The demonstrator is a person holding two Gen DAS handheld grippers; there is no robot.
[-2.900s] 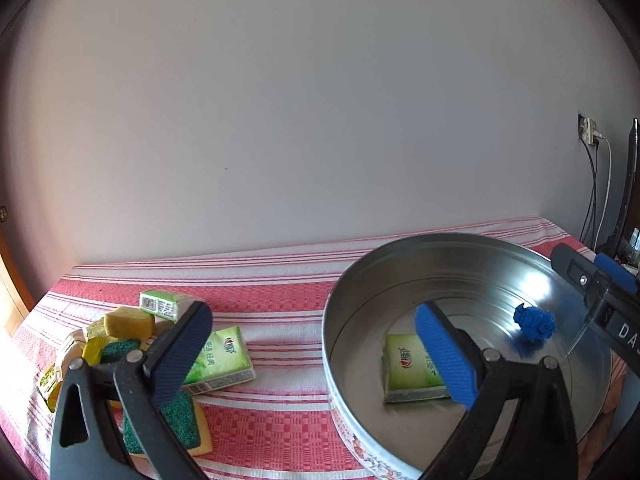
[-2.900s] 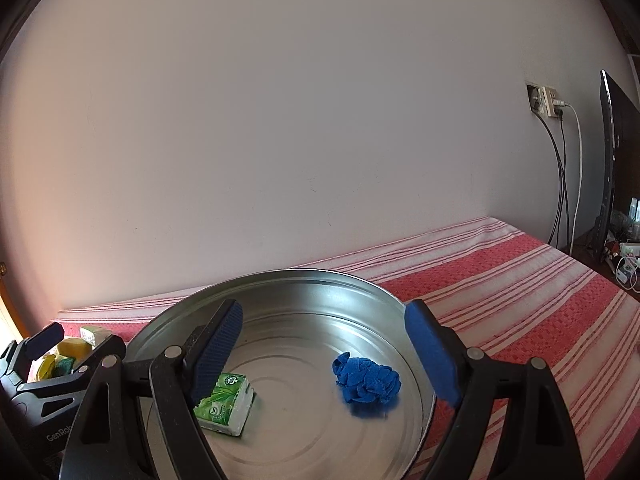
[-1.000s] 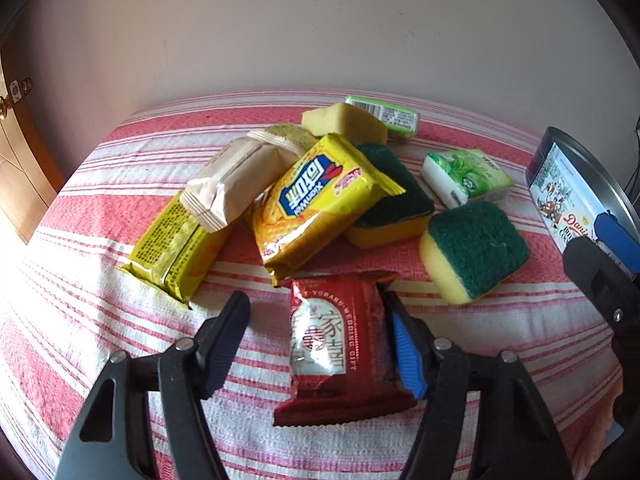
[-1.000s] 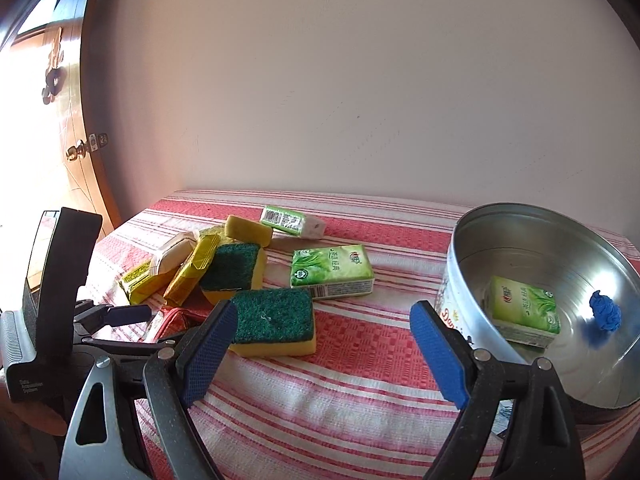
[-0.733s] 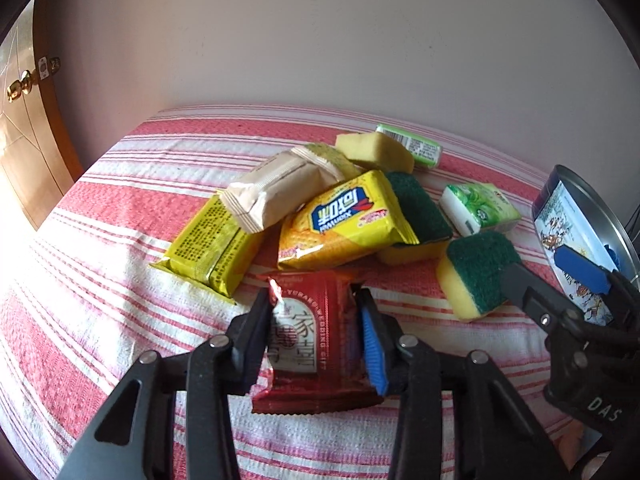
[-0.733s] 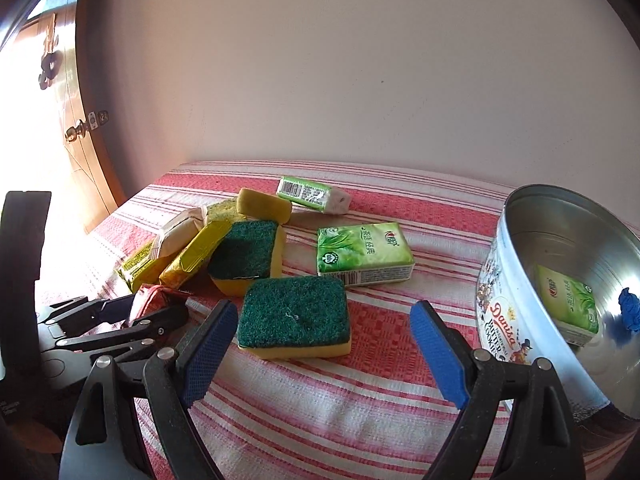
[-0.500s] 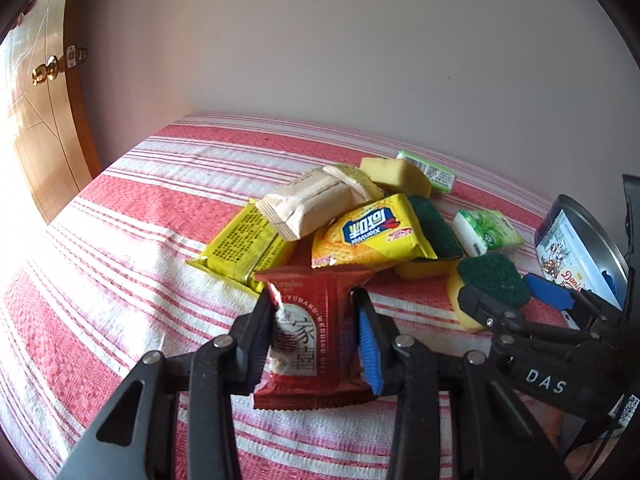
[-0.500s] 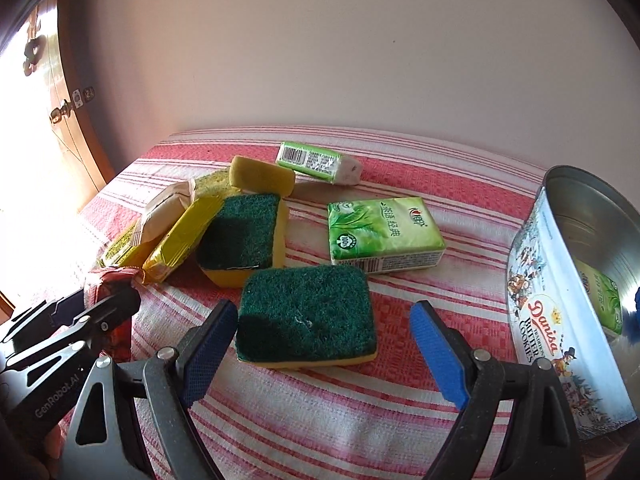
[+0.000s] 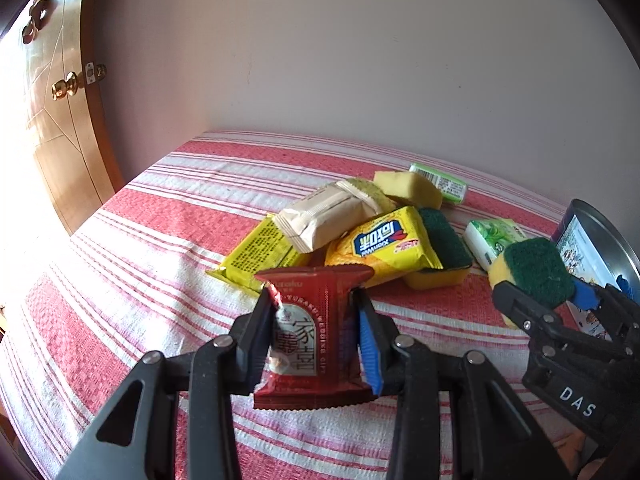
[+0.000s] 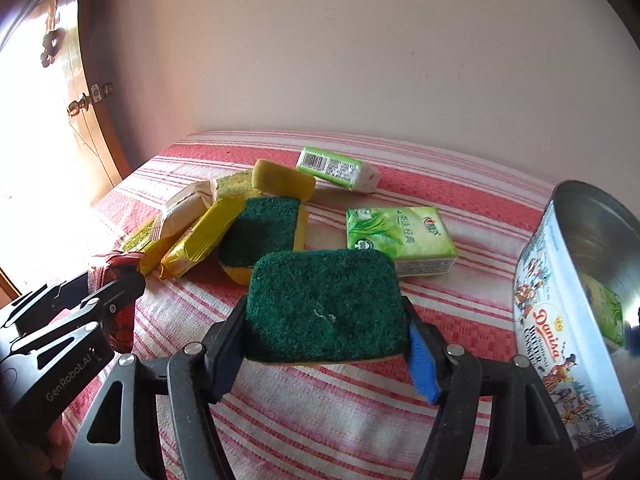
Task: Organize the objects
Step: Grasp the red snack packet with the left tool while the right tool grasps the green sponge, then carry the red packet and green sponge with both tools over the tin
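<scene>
Both grippers have closed since the earlier frames: left gripper (image 9: 316,336) jaws pinch the red snack packet (image 9: 312,332) at lower centre; right gripper (image 10: 324,340) jaws clamp the green sponge (image 10: 324,304). Slick wrapper might slip during transfer to the tin (image 10: 560,320) at right.

Red snack packet (image 9: 310,336) and green-topped yellow sponge (image 10: 325,307), each pinched between gripper fingers.

At twelve o'clock of the sponge lies a green tissue pack (image 10: 401,239); the round metal cookie tin (image 10: 576,308) stands at three o'clock.
</scene>
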